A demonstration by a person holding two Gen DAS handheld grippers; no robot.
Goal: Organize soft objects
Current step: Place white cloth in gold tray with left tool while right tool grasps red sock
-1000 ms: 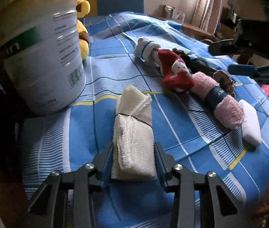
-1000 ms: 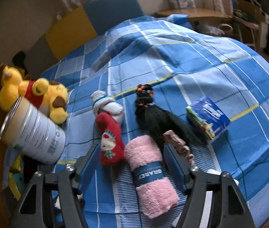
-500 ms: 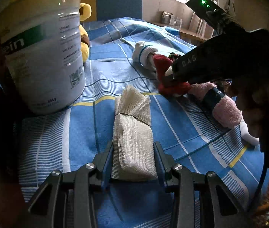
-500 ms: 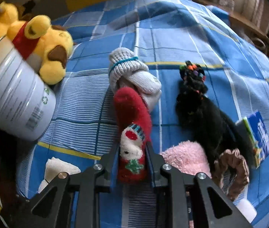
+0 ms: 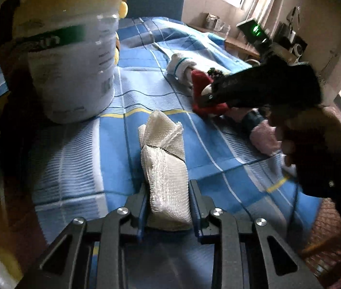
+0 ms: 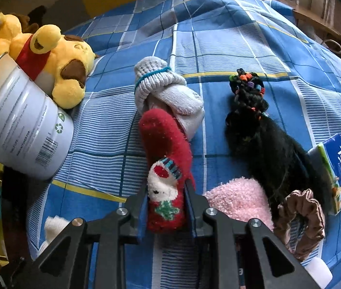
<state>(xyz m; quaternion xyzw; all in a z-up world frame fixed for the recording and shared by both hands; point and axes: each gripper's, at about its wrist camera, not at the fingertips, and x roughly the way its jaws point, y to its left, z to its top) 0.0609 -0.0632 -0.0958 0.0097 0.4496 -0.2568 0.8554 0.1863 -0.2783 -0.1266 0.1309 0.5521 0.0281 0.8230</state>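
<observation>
A white gauze cloth roll sits between the fingers of my left gripper, just above the blue checked bedcover. The jaws are closing, and the pads press its sides. My right gripper is shut on the lower end of a red Christmas sock, which lies on the cover with its toe against a grey-white rolled sock. In the left wrist view the right tool's black housing and a hand cover much of the sock.
A large white tin can stands at the left, with a yellow plush bear behind it. To the right of the red sock lie a pink towel roll, a black hairpiece, a brown scrunchie and a tissue pack.
My right gripper came down from over the pink towel to the red sock and shut on it. My left gripper squeezed the white cloth tighter and rose a little with it.
</observation>
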